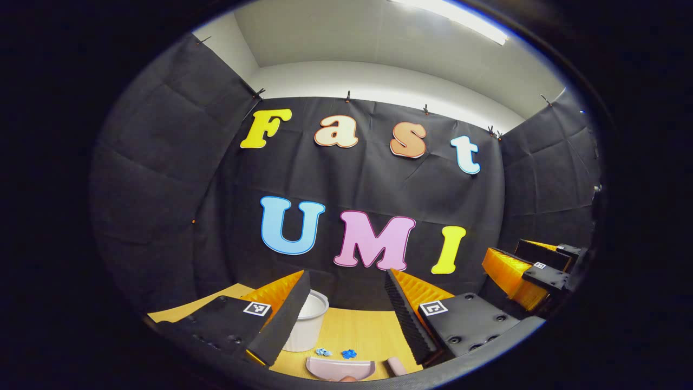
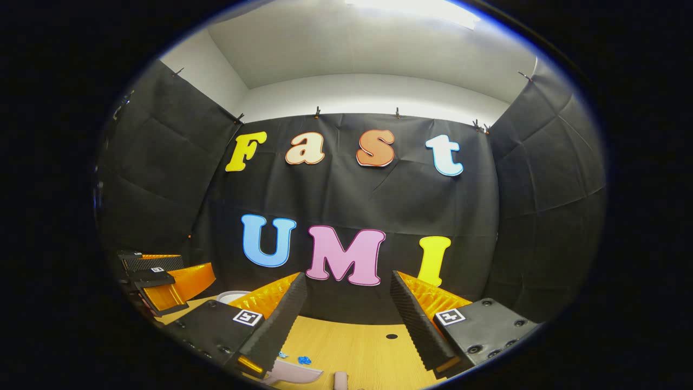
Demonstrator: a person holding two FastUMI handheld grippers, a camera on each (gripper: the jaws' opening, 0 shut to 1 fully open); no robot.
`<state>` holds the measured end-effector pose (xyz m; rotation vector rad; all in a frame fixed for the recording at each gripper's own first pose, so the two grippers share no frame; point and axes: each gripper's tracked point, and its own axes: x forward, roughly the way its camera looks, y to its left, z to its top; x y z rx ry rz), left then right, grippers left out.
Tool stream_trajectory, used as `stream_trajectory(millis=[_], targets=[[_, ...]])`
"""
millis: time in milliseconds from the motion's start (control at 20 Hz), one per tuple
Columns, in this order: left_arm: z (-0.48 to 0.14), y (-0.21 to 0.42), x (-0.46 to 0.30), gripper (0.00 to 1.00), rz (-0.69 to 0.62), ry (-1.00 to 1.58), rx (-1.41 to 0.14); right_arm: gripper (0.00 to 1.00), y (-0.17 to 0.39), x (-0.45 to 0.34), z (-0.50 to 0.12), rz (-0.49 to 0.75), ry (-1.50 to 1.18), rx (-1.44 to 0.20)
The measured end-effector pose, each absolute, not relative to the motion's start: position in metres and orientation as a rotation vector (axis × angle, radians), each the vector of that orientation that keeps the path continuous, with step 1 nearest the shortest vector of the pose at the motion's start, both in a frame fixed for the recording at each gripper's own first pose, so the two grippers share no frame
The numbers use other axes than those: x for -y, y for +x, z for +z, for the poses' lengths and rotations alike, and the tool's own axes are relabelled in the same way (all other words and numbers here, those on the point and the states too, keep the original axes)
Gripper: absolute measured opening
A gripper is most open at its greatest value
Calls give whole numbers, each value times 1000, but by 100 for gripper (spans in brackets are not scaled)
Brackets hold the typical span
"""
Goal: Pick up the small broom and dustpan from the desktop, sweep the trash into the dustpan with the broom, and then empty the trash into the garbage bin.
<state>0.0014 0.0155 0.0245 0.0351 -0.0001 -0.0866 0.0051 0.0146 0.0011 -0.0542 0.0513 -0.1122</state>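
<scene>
My left gripper [image 1: 346, 284] hangs open above the wooden desktop [image 1: 357, 330], nothing between its fingers. Below it lie two small blue trash scraps [image 1: 335, 353], a pale pink dustpan [image 1: 340, 369] and the end of a pink broom handle [image 1: 396, 366]. A white garbage bin [image 1: 308, 320] stands just behind the left finger. My right gripper [image 2: 349, 287] is open too, held over the desktop [image 2: 363, 346]. In the right gripper view the blue scraps [image 2: 299, 358], the dustpan [image 2: 295, 372] and the broom handle [image 2: 340, 380] lie at the bottom edge.
The right gripper [image 1: 533, 273] shows far right in the left gripper view, and the left gripper [image 2: 162, 284] far left in the right gripper view. The bin's rim [image 2: 231, 296] peeks behind my right gripper's left finger. A small dark hole [image 2: 391, 336] marks the desktop. Black cloth walls enclose the desk.
</scene>
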Motion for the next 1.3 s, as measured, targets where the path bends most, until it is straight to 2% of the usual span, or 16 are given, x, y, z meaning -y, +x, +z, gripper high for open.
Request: stream_trajectory(millis=[50, 200, 250, 400, 450, 550, 600, 650, 800, 850, 950, 1100, 1150, 1200, 1250, 1300], targets=[[23, 0, -16, 84, -86, 41, -2, 97, 4, -15, 2, -113, -52, -53], [22, -5, -14, 82, -90, 46, -9, 99, 1, -16, 4, -113, -59, -46], [20, -7, -14, 84, -92, 42, -13, 96, 0, -17, 5, -111, -60, -47], [21, -10, -17, 84, -87, 36, -15, 99, -3, -17, 5, -112, -64, -41], [19, -11, -18, 82, -84, 37, -16, 96, -3, -17, 7, -114, -68, -38], [16, -10, -17, 82, -87, 43, -32, 99, -4, -16, 5, -115, -73, -41], [15, -11, -15, 84, -98, 43, -43, 97, -2, -15, 4, -114, -74, -47], [14, -14, -11, 82, -117, 41, -52, 96, -2, -15, 3, -114, -74, -53], [13, -16, -15, 84, -124, 73, -75, 99, 1, -7, 3, -134, -67, -51], [8, -15, -16, 82, -123, 94, -89, 96, 3, -6, -1, -136, -65, -62], [-8, -12, -11, 82, -144, 109, -128, 97, 7, -5, -17, -131, -52, -93], [-61, -5, -1, 84, -138, 106, -344, 99, 19, -4, -60, -104, 50, -206], [-81, -2, 5, 82, -131, 94, -413, 97, 25, 1, -76, -110, 74, -248], [-95, 2, 11, 84, -134, 90, -467, 100, 33, 9, -91, -114, 87, -285], [-109, 8, 14, 82, -121, 103, -515, 100, 39, 15, -109, -119, 102, -324], [-121, 14, 12, 82, -106, 124, -556, 97, 45, 20, -126, -121, 123, -364]])
